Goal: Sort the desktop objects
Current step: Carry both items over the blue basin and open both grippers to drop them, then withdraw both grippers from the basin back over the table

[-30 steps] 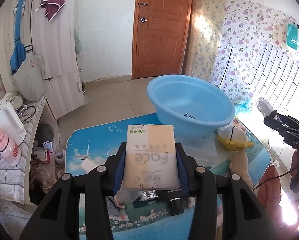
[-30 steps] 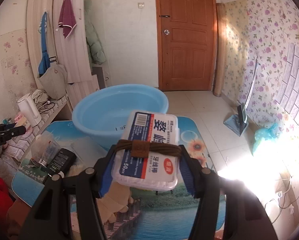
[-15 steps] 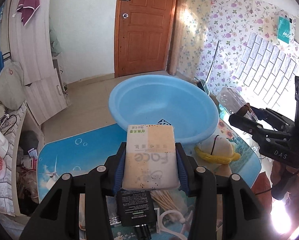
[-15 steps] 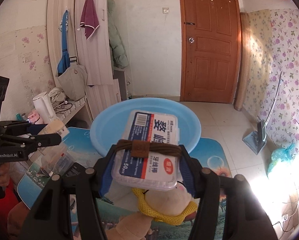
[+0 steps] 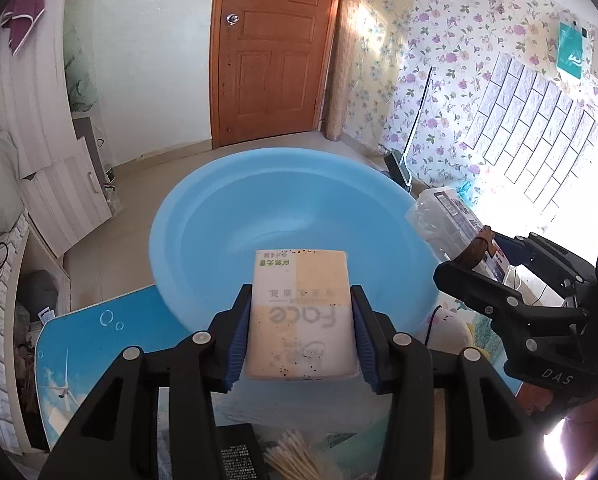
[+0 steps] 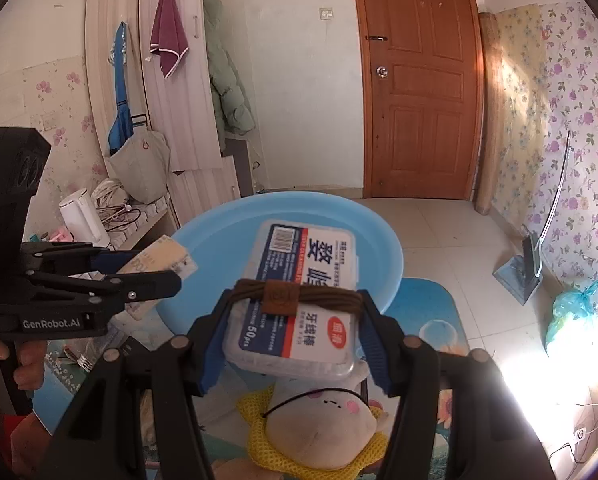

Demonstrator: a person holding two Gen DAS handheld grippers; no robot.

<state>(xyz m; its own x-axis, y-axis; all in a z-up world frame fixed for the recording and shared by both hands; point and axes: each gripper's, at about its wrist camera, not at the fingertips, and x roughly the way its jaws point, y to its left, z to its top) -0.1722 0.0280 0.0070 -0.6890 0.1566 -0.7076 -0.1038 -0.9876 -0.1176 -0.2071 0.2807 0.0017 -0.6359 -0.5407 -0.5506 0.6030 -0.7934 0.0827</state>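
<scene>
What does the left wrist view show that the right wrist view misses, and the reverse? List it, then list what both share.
Only the left wrist view: cotton swabs and a black box below the left gripper.
Only the right wrist view: the plush toy's face, a white kettle and a maroon towel in full.
Both: the blue basin, the door, the tissue pack in the left gripper, and the floss-pick box in the right gripper.
</scene>
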